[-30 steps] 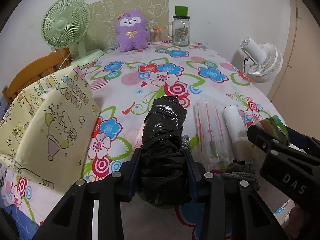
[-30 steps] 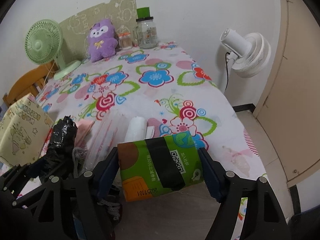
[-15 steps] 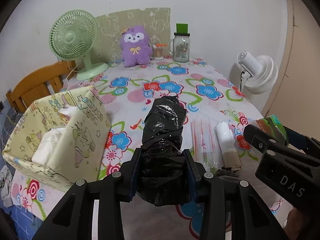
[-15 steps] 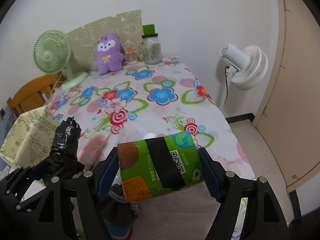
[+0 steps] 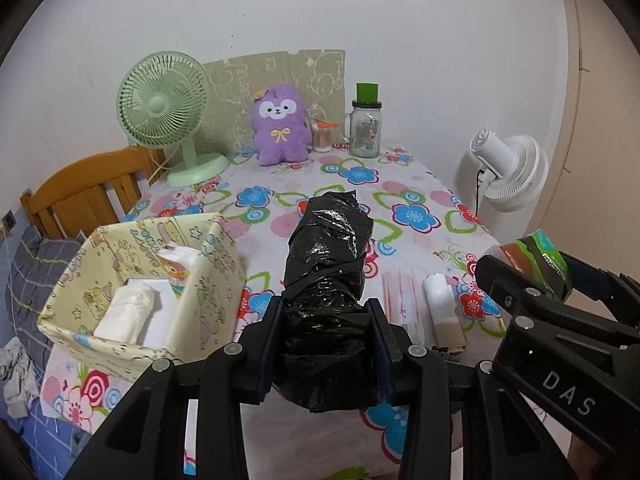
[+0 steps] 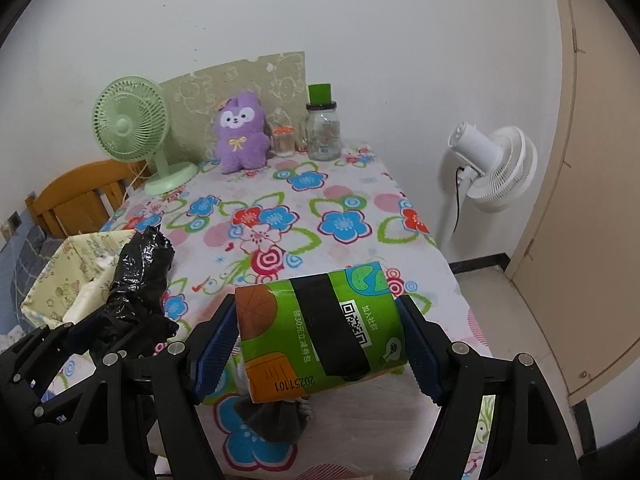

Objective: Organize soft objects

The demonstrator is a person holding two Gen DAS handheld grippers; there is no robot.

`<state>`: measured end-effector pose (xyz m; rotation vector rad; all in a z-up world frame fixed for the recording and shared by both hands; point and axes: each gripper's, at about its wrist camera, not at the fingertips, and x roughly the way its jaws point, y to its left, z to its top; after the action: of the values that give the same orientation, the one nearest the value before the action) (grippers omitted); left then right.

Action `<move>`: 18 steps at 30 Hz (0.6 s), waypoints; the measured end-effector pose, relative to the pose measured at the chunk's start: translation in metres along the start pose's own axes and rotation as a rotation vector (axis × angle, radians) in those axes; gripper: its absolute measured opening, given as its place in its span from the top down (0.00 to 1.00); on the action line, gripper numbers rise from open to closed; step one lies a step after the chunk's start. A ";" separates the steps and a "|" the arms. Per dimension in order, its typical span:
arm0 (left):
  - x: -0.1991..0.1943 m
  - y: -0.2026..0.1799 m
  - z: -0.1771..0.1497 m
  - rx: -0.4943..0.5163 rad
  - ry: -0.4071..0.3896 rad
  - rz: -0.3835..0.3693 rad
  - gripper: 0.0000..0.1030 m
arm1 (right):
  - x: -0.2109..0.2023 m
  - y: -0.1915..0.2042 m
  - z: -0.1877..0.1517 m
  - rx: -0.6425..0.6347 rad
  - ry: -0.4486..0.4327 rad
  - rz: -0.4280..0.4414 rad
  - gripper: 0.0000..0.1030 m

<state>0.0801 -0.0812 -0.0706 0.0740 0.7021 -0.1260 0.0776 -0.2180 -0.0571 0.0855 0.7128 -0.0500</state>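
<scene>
My left gripper [image 5: 326, 344] is shut on a black plastic-wrapped bundle [image 5: 326, 280] and holds it above the near table edge; the bundle also shows in the right wrist view [image 6: 140, 276]. My right gripper [image 6: 320, 340] is shut on a green and orange tissue pack [image 6: 320, 328], held in the air to the right of the left one; the pack also shows in the left wrist view [image 5: 538, 254]. A pale yellow fabric box [image 5: 200, 288] with white packs inside stands at the left. A purple plush [image 5: 280, 124] sits at the far end.
On the flowered tablecloth [image 5: 400, 200] lie a white roll [image 5: 440, 300] and a clear striped packet [image 5: 400, 296]. A grey sock-like item [image 6: 276, 416] lies near the front edge. A green fan [image 5: 164, 104], a glass jar [image 5: 365, 128], a wooden chair [image 5: 80, 196] and a white floor fan [image 5: 512, 168] surround.
Both grippers have risen and pulled back from the table with their loads. The yellow box's inside has come into view at the left.
</scene>
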 end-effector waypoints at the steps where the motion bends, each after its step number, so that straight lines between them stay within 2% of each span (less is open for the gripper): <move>1: -0.002 0.001 0.000 0.003 0.000 0.004 0.60 | -0.002 0.002 0.001 -0.003 0.000 -0.001 0.23; 4: -0.006 0.006 0.002 -0.006 0.002 -0.014 0.60 | -0.006 0.007 0.002 -0.008 -0.004 0.005 0.23; 18: -0.026 0.029 0.012 -0.009 -0.026 -0.003 0.60 | -0.025 0.041 0.015 -0.055 -0.039 0.024 0.23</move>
<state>0.0725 -0.0513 -0.0436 0.0622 0.6773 -0.1265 0.0713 -0.1783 -0.0269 0.0404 0.6734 -0.0095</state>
